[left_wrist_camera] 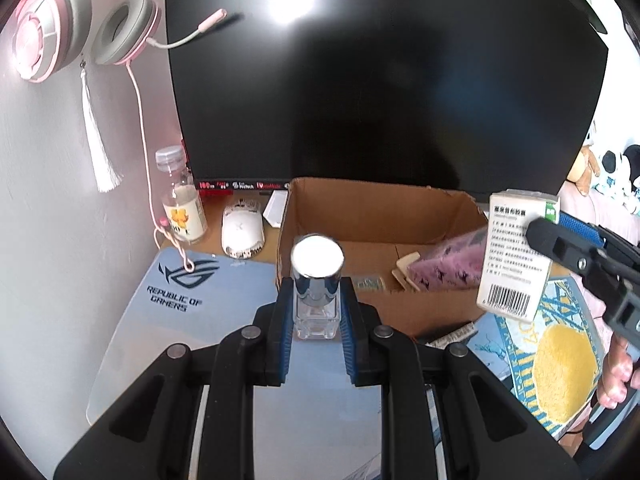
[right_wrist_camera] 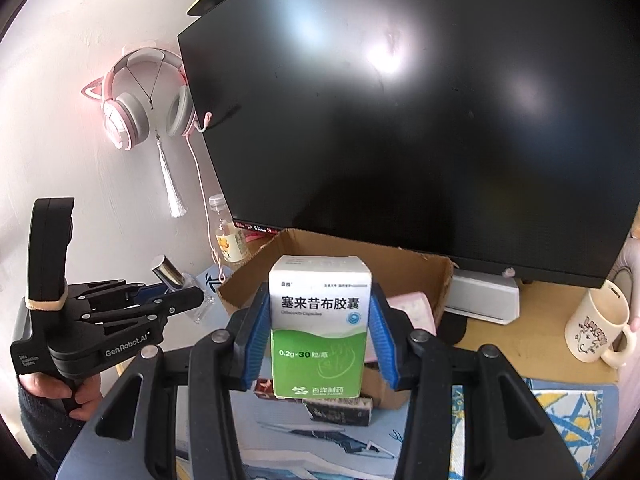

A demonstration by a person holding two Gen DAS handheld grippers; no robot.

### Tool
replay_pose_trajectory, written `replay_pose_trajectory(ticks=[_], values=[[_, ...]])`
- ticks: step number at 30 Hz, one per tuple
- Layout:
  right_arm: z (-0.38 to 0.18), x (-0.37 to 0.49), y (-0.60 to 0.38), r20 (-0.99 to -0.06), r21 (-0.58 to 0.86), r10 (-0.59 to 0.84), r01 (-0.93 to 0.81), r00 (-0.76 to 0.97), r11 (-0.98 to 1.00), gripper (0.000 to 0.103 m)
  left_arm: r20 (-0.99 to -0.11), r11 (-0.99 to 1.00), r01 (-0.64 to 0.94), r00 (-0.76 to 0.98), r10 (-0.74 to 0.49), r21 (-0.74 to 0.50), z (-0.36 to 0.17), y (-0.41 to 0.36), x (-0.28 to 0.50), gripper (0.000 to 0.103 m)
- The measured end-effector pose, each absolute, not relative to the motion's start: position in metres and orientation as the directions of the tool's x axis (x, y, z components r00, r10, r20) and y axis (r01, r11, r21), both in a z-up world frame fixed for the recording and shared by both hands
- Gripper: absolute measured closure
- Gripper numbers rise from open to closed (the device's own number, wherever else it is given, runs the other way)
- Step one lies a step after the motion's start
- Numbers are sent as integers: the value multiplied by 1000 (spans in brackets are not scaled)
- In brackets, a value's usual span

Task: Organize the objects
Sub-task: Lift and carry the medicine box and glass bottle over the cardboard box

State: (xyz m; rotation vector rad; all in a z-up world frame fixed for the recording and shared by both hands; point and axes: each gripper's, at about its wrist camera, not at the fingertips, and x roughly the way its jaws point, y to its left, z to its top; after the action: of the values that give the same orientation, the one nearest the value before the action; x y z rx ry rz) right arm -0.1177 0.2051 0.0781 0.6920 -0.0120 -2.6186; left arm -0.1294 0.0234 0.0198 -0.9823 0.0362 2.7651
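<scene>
My left gripper [left_wrist_camera: 316,312] is shut on a small clear glass bottle with a shiny silver cap [left_wrist_camera: 317,280], held upright in front of an open cardboard box [left_wrist_camera: 360,216]. The same bottle [right_wrist_camera: 170,274] shows tilted in the left gripper [right_wrist_camera: 188,300] in the right wrist view. My right gripper [right_wrist_camera: 318,324] is shut on a white and green medicine box [right_wrist_camera: 319,326], held above the near edge of the cardboard box [right_wrist_camera: 400,268]. That medicine box [left_wrist_camera: 516,252] also shows at the right of the left wrist view, over the cardboard box's right side.
Inside the cardboard box lie a pink patterned pack [left_wrist_camera: 452,264] and a small wooden piece [left_wrist_camera: 406,268]. A black monitor [left_wrist_camera: 380,80] stands behind. A white mouse [left_wrist_camera: 243,232], a drink bottle [left_wrist_camera: 182,204], a pink headset [left_wrist_camera: 84,24], a mug [right_wrist_camera: 598,326] and mouse pads [left_wrist_camera: 180,292] surround it.
</scene>
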Motion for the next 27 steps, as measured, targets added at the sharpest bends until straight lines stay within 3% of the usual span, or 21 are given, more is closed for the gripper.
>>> replay_pose_trajectory(ticks=[14, 20, 27], values=[[109, -138, 188, -426, 56, -403, 421, -810, -906, 54, -640, -974, -224, -744, 193, -34, 42, 35, -174, 83], [101, -158, 198, -427, 84, -403, 409, -809, -909, 53, -628, -966, -234, -737, 249, -108, 36, 39, -189, 83], [87, -183, 218, -411, 150, -428, 403, -805, -903, 53, -660, -961, -255, -705, 261, -107, 15, 45, -201, 83]])
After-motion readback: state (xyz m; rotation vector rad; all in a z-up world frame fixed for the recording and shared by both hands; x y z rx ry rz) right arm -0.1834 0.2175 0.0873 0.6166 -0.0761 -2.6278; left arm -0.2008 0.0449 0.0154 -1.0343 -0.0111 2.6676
